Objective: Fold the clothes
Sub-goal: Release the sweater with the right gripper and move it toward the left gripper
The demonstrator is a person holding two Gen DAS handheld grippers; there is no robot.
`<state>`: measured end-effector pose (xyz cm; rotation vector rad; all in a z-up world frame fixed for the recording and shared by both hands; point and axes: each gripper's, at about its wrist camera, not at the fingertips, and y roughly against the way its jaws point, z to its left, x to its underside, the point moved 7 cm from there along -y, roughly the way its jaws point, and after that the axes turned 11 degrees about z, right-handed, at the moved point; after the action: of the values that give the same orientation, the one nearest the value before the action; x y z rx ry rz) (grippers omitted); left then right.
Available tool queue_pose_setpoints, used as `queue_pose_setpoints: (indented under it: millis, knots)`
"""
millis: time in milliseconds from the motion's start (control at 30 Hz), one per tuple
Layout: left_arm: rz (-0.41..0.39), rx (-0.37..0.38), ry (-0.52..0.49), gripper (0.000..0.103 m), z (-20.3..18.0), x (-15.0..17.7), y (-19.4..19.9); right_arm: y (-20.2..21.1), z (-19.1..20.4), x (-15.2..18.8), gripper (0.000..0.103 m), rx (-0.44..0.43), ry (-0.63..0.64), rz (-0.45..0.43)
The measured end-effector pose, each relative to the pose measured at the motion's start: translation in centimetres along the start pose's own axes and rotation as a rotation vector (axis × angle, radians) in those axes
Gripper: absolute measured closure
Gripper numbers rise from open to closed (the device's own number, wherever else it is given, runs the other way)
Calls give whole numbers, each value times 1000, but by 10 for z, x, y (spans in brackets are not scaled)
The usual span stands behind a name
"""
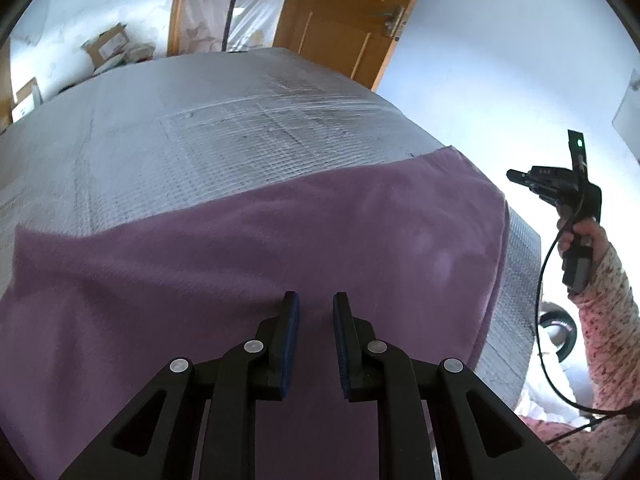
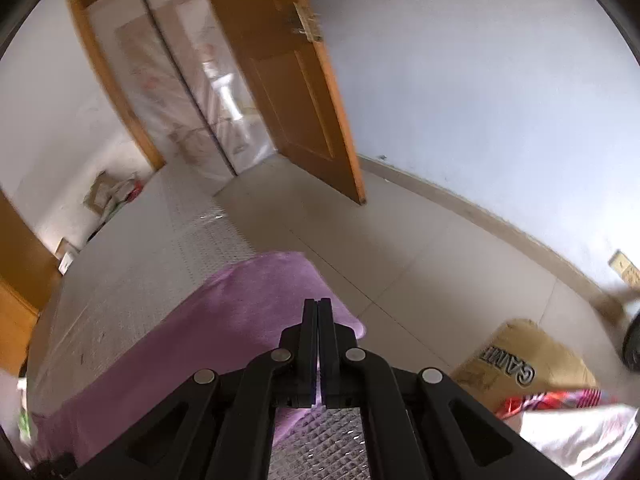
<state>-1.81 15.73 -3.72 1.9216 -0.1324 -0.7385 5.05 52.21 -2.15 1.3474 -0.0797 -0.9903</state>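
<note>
A purple fleece garment [image 1: 256, 248] lies spread over the near end of a silver quilted mattress [image 1: 200, 120]. My left gripper [image 1: 316, 306] hovers just above the cloth, open, with nothing between its blue pads. In the left wrist view, the right gripper [image 1: 520, 178] is held up in a hand to the right, off the bed. In the right wrist view, my right gripper [image 2: 318, 308] is shut with nothing between the fingers, raised above the garment's [image 2: 224, 320] right corner and the mattress [image 2: 132, 280] edge.
An orange wooden door [image 2: 288, 100] stands open beyond the bed, with a plastic-covered doorway [image 2: 192, 92] beside it. A cardboard box [image 2: 524, 364] and bright cloth sit on the tiled floor at right. More boxes [image 1: 108, 44] lie past the far-left corner of the bed.
</note>
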Motion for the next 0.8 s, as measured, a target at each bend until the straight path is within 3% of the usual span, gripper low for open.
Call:
queue_pose_setpoints:
  millis: [100,200,367,600,800]
  knots:
    - [-19,-25,45,85,15,5,10,-2,38,9,101,-65,131,22]
    - [-49,-39,105,85,32,11,24,-13,79,30,90,-102,299,62]
    - [-82,-77,234,85,74,28,41,-31,104,64,88,-5,470,74]
    - [-136,-100,410,85,123,52,65,-18,112,60,87,88,503,39]
    - [-173,-164,541,85,159,71,82,-9,204,75,87,-166,658,68]
